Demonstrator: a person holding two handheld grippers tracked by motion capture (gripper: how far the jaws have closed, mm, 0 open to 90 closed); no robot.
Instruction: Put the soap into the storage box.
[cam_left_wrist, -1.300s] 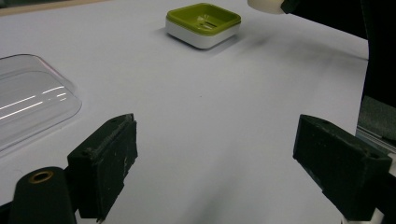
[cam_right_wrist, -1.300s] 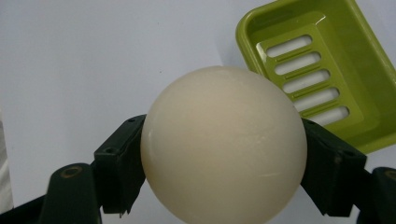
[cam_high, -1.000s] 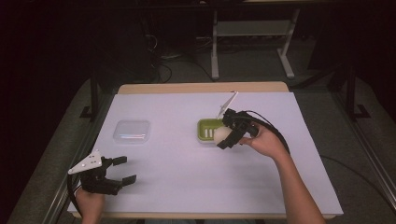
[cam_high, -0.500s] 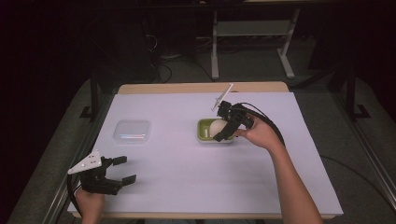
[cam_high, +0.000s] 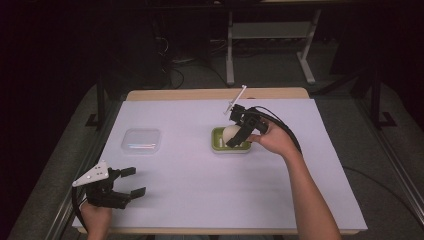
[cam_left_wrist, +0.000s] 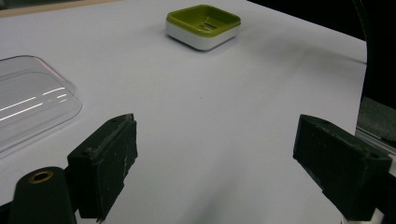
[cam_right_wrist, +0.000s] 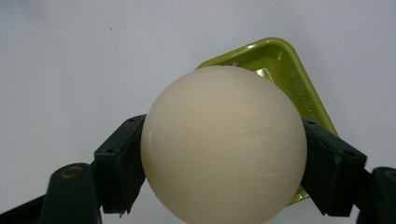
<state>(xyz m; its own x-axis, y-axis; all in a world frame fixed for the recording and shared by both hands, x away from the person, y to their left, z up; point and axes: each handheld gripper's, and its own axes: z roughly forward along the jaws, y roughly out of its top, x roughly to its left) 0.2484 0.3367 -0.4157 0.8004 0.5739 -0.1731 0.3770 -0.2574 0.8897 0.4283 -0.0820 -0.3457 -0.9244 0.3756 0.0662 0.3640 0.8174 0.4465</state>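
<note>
The left tool (cam_high: 129, 181) rests at the near left corner of the bench (cam_high: 200, 190) with its jaws spread wide and nothing between them, exactly as it did a second ago. Just beyond it lies the clear plastic lid (cam_high: 142, 140), untouched. Farther right, the right tool (cam_high: 235, 134) has moved: a second ago it held the cream-coloured ball (cam_high: 231, 133) at the near right edge of the green dish (cam_high: 216, 146), and now it has carried it up and over the dish, jaws pinching the ball on both sides. In the right gripper view the ball (cam_right_wrist: 223, 144) sits above the dish's corner, apparently not yet set down. The placing step looks close to its release.
</note>
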